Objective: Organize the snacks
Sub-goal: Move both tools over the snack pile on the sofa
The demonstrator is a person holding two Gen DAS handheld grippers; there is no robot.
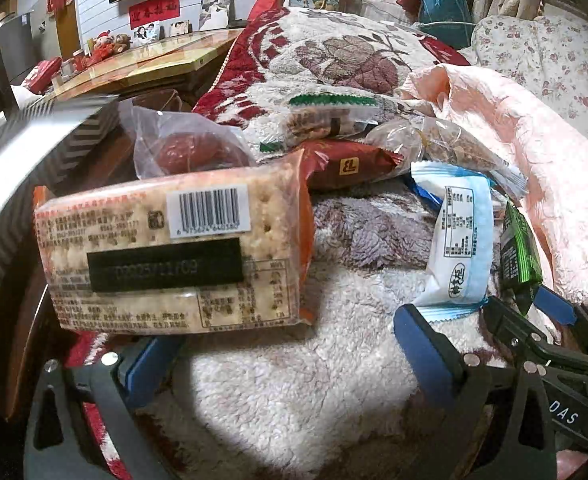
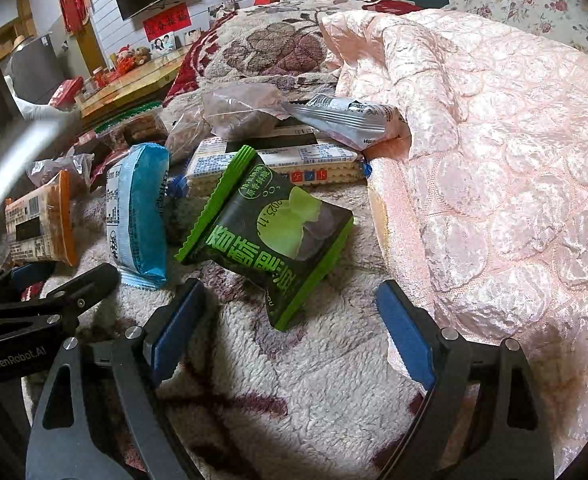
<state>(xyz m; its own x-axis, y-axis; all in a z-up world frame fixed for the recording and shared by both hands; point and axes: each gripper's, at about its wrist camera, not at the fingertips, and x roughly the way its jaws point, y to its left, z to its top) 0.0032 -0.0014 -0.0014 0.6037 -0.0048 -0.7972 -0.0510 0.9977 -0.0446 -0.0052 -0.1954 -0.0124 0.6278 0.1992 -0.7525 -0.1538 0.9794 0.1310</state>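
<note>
**Snack sorting: basically at square one**

As far as I can tell, nothing's been sorted yet. The snacks are all in one loose pile on a fleecy blanket (image 2: 294,400), with a pink quilt (image 2: 494,160) bunched up on the right, and I can't spot any box or bag they're meant to go into.

Both grippers are spread wide and holding nothing. The right gripper (image 2: 289,336) hovers just near of the green-and-black packet (image 2: 269,236); the left gripper (image 1: 289,356) sits near the orange cracker pack (image 1: 173,256).

Rough count:
- 1 orange cracker pack
- 1 green-and-black packet
- 1 blue-and-white packet (image 2: 137,208)
- 1 long cracker sleeve (image 2: 277,160)
- 1 silver wrapper (image 2: 346,116)
- 1 red-brown wrapper (image 1: 350,166)
- 1 green-edged clear pack (image 1: 326,120)
- 2-3 clear bags further back, too jumbled to count

So it's all left to do.
</note>
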